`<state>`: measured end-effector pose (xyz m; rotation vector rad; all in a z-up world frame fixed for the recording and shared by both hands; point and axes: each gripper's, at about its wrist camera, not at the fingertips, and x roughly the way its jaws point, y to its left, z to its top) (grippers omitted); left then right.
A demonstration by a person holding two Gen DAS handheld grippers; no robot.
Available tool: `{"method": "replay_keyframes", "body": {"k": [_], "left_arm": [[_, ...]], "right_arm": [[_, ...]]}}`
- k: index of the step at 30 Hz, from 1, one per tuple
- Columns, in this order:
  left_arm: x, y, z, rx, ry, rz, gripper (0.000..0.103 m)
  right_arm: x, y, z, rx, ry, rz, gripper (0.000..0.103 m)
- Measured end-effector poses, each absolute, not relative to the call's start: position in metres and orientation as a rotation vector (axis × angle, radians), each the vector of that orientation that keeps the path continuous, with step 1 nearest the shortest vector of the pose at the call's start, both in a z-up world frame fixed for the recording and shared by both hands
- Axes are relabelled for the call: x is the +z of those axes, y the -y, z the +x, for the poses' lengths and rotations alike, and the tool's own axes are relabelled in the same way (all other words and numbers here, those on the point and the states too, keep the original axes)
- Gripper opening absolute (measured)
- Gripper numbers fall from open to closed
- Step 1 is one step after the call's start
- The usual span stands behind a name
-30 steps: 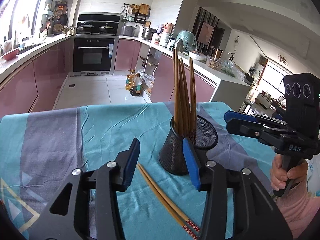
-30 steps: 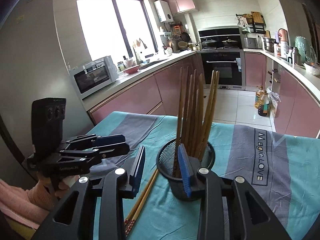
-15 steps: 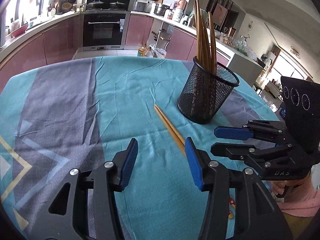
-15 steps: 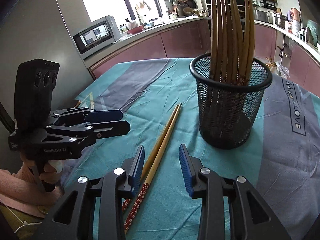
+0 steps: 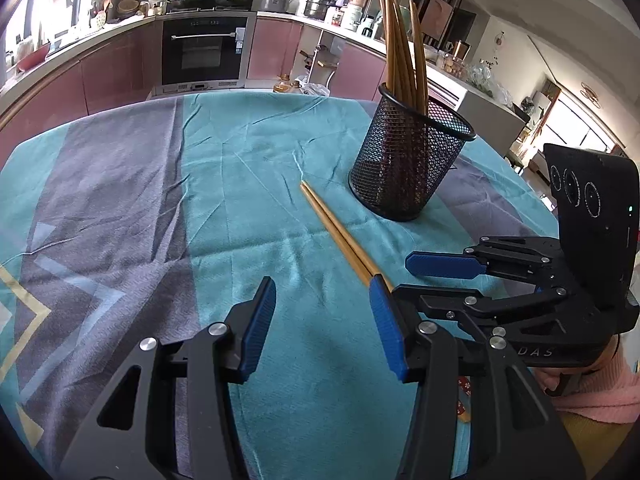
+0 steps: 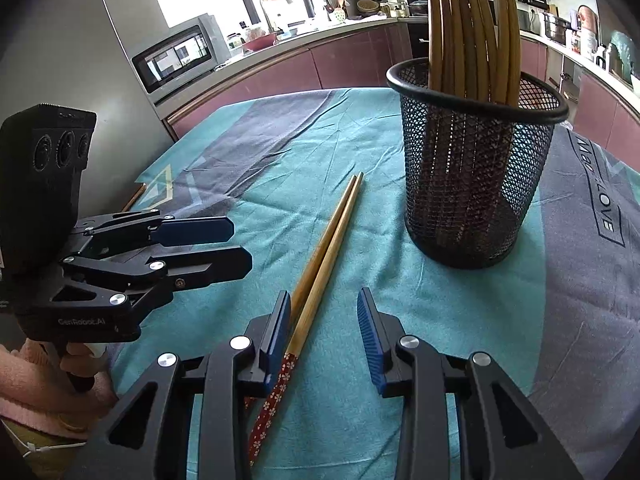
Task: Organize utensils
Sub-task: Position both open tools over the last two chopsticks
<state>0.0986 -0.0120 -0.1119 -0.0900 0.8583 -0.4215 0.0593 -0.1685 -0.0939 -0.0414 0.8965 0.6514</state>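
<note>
Each camera sits just behind its own hand-held gripper and looks forward and downward along the fingers, close above the table. The left wrist view faces the oven wall; the right wrist view faces the window and microwave. Both share the mesh holder ahead, the loose chopstick pair near the fingertips, and each shows the other hand-held gripper at its side.

A pair of wooden chopsticks lies flat on the teal cloth, the two sticks side by side and touching, with red flower-patterned handle ends. Their plain tips point toward the black mesh holder, near its base but apart from it. The holder stands upright and contains a bundle of like chopsticks, standing upright and fanning slightly.
</note>
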Motion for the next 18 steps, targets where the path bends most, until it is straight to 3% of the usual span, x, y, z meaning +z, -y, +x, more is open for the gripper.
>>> {"method": "replay_keyframes", "body": {"k": [18], "left_arm": [[-0.116, 0.025, 0.103, -0.439, -0.886, -0.057, 0.048]], "right_arm": [[-0.096, 0.173, 0.061, 0.605, -0.901, -0.053, 0.028]]}}
